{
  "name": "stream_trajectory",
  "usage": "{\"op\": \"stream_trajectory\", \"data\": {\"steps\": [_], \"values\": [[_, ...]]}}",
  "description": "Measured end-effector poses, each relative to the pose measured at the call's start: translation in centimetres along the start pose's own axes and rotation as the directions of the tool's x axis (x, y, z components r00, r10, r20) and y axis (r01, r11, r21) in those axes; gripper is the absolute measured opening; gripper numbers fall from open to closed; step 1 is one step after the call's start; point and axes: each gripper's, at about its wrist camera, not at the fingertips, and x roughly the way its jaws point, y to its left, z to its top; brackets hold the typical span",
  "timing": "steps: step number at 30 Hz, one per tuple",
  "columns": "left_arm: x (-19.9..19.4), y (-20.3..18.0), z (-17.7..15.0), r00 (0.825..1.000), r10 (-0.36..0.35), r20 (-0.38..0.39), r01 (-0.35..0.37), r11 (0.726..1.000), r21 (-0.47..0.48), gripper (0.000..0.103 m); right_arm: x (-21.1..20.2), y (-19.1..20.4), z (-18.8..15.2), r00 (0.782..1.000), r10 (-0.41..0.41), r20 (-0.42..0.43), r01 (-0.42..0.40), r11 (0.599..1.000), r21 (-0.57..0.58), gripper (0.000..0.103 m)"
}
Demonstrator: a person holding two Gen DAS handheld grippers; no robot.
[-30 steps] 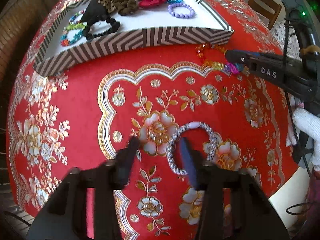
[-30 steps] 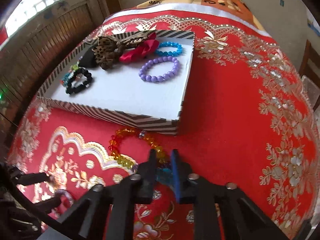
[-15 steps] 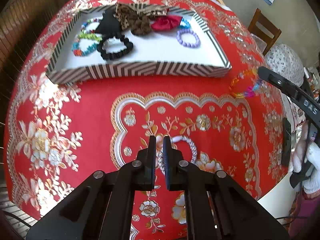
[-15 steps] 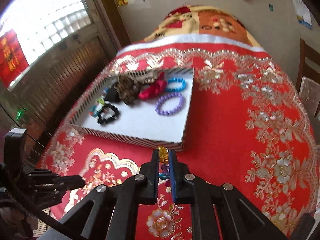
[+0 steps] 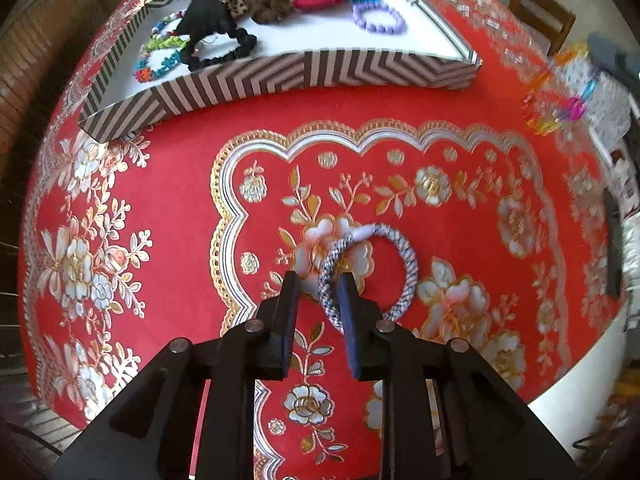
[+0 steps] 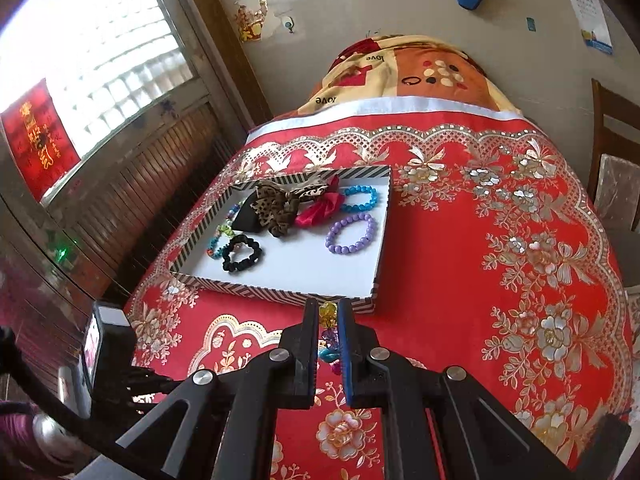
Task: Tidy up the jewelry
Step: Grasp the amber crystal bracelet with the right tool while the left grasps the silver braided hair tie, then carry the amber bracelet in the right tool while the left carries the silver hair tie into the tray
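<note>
With the right gripper (image 6: 328, 322) clamped on the multicoloured bead bracelet (image 6: 329, 313) at lower centre, and the left gripper's (image 5: 318, 286) fingers opening around the grey braided bracelet (image 5: 370, 270) on the desk, both probably go next into the striped tray (image 5: 320, 72).

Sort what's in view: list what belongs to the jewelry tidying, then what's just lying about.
Job:
striped tray
multicolour bead bracelet, in the right gripper
grey woven bracelet, left gripper jaws opening around it
purple bead bracelet
blue bead bracelet

Lying about:
wooden chair
patterned blanket
</note>
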Motion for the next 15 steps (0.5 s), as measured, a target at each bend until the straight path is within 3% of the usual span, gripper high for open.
{"op": "stream_trajectory", "data": {"steps": [1,7,15], "values": [[0.1,-0.1,0.0,1.000,-0.021,-0.003,0.021,1.000,0.002,0.006,-0.1,0.1,0.0,1.000,0.000,0.002,0.000,1.000,0.000,0.008],[-0.9,0.6,0.3,0.996,-0.088,0.019,0.089,0.995,-0.037,0.006,-1.1,0.6,0.3,1.000,0.012,0.026,-0.012,1.000,0.002,0.008],[-5.0,2.1,2.6,0.990,-0.087,0.114,0.095,0.994,-0.062,0.006,-2.5,1.4,1.4,0.998,0.019,0.060,-0.018,1.000,-0.016,0.008]]}}
